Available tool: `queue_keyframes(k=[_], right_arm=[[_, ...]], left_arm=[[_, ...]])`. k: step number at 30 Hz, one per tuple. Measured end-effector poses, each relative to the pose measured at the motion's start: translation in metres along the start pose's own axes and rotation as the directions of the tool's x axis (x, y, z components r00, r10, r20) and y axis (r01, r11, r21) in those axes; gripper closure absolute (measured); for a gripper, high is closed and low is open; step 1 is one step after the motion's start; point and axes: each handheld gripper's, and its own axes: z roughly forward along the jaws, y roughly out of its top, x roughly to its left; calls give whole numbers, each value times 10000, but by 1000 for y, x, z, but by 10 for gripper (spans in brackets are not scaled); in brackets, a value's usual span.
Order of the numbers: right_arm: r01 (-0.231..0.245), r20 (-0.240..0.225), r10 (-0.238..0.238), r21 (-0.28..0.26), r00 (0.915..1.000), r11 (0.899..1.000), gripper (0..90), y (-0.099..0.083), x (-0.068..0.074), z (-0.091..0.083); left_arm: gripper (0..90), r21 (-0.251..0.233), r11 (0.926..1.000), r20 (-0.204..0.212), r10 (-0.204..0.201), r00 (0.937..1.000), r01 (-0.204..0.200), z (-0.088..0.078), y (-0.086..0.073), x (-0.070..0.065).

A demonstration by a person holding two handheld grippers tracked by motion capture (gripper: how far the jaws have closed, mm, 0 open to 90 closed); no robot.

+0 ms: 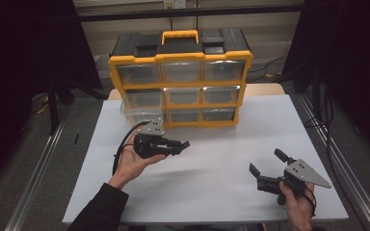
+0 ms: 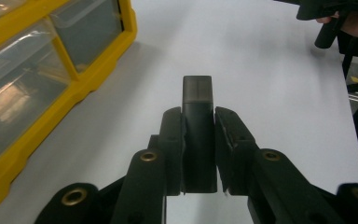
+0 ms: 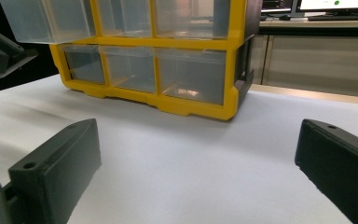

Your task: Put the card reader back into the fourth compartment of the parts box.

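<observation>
One black block (image 2: 197, 135) clamped, left gripper (image 2: 198, 140) view.

Yellow drawer organizer (image 1: 179, 86) on white table (image 1: 212, 183)

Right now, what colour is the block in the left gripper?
Black block, clearest in the left gripper view.

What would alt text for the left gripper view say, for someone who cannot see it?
Two black jaws of the left gripper clamp a small dark rectangular block above a white table. A yellow drawer cabinet with clear drawers stands at the left.
</observation>
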Motion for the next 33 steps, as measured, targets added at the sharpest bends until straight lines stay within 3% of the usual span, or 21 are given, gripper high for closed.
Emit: queue_keyframes(k=[7,18,33], right_arm=[[8,37,-8,-34,10000,10000,0,0,0,0],[47,125,-46,-52,9999,10000,0,1,-1,-1],[34,116,-33,-93,9999,10000,0,1,-2,-2]], left_arm=[[738,-140,9994,-147,-305,9994,302,-7,-7,0],[737,-525,9986,-369,-120,9992,100,-31,-5,-2],[737,-1214,9925,-672,-233,9975,150,-70,-2,3]])
